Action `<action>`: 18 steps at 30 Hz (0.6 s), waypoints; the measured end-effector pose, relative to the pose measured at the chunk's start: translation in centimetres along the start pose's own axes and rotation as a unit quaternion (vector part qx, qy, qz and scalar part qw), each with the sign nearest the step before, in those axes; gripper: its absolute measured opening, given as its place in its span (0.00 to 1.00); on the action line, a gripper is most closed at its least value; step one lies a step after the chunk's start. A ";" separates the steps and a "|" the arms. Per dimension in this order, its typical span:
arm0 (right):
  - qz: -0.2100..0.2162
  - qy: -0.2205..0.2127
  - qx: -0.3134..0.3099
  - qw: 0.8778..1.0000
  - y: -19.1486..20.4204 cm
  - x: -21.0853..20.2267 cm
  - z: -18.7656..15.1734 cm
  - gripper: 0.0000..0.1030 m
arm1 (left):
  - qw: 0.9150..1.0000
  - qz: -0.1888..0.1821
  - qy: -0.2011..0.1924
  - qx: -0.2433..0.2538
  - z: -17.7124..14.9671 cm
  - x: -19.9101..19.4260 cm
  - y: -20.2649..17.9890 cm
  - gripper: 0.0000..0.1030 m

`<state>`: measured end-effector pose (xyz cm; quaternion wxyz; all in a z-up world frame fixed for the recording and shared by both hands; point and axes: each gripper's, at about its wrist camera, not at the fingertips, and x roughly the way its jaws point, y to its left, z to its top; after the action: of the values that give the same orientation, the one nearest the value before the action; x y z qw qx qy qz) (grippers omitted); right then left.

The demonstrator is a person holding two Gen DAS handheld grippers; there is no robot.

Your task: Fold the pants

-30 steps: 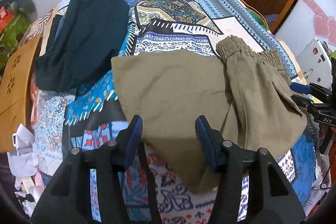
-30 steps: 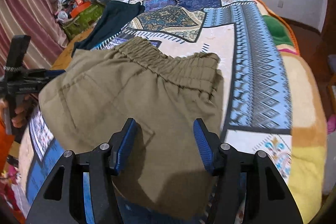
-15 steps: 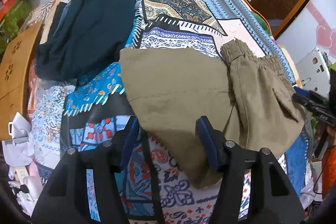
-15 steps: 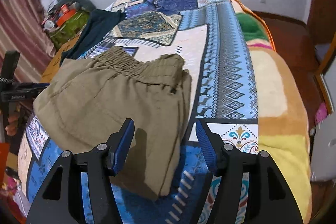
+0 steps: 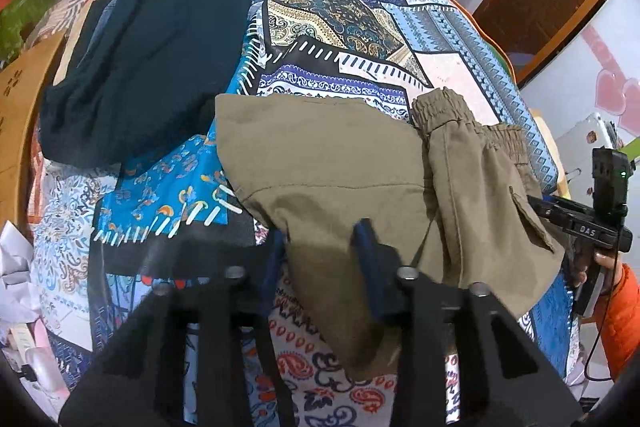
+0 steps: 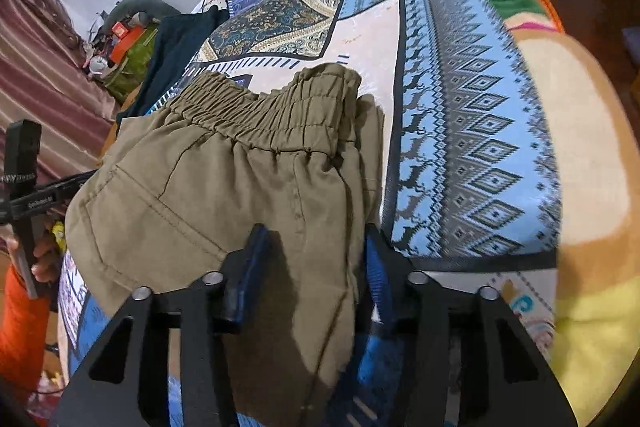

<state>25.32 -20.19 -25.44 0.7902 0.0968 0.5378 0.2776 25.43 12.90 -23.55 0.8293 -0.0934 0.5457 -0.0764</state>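
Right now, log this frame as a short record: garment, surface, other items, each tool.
garment: khaki pants, partly folded, elastic waistband bunched
surface: patchwork bedspread
other items: dark garment lying apart from the pants
left tool: jaws have just been closing, pants edge between them
right tool: jaws have just been closing, pants edge between them

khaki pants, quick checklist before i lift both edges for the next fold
1. Left claw has khaki cotton pants between its fingers; jaws have just been closing: ok.
2. Right claw straddles the pants' near edge, jaws also just closing: ok.
3. Pads actually pinching the cloth on either side: cannot tell.
4. Elastic waistband lying flat: not ok, bunched.
5. Dark teal garment apart from the pants: ok.
6. Patterned patchwork bedspread not caught in the claws: cannot tell.
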 end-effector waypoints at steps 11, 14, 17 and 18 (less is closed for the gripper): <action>-0.037 -0.039 -0.051 0.997 1.8 -2.1 0.9 0.06 | 0.998 0.021 -0.062 0.004 1.1 -3.1 -0.8 0.03; -0.036 -0.053 -0.062 0.996 2.5 -2.9 1.8 0.05 | 0.996 0.029 -0.081 0.010 1.5 -4.6 -1.0 0.02; -0.036 -0.072 -0.080 0.994 3.8 -3.9 2.8 0.05 | 0.994 0.042 -0.099 0.020 2.1 -6.2 -1.5 0.02; -0.037 -0.080 -0.089 0.992 4.6 -4.4 3.3 0.05 | 0.992 0.051 -0.110 0.026 2.4 -7.0 -1.7 0.02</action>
<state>25.56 -18.31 -18.59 0.8459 0.0281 0.4492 0.2863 24.81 13.03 -16.02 0.8891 -0.0518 0.4533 -0.0373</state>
